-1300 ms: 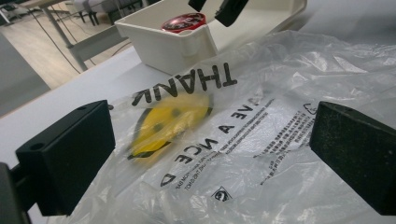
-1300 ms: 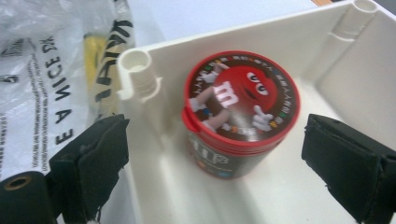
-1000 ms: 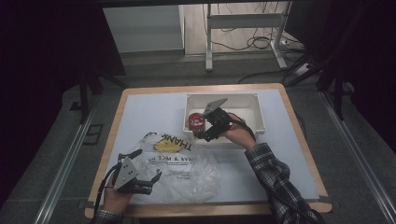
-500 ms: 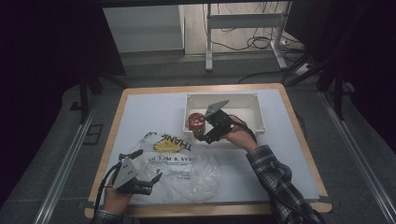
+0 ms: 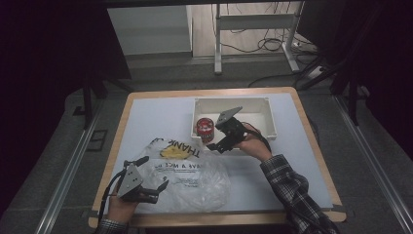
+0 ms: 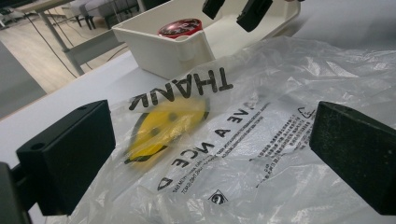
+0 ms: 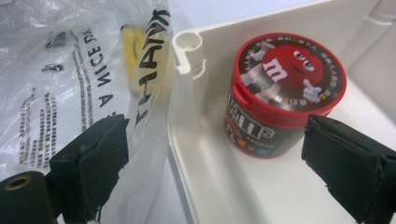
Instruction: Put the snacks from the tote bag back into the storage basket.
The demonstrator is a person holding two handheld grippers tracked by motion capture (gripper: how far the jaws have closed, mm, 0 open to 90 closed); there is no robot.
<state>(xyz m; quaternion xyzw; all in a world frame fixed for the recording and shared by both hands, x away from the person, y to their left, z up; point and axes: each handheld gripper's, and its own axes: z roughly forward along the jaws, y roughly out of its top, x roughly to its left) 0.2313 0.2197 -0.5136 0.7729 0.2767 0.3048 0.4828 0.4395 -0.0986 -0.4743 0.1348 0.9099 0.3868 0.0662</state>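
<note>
M&M's tub (image 7: 280,93) upright in white bin's (image 5: 263,109) corner, just ahead of released right claw (image 7: 210,163), nearer than released left claw (image 5: 155,187) over plastic bag (image 5: 195,175).

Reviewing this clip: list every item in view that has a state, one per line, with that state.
candy tub: upright in the bin's corner, red lid closed, not gripped.
white bin: open-topped, on the table.
plastic bag: lying flat and crumpled, its edge against the bin.
right gripper: open, jaws astride the bin wall near the tub.
left gripper: open, over the bag.
</note>
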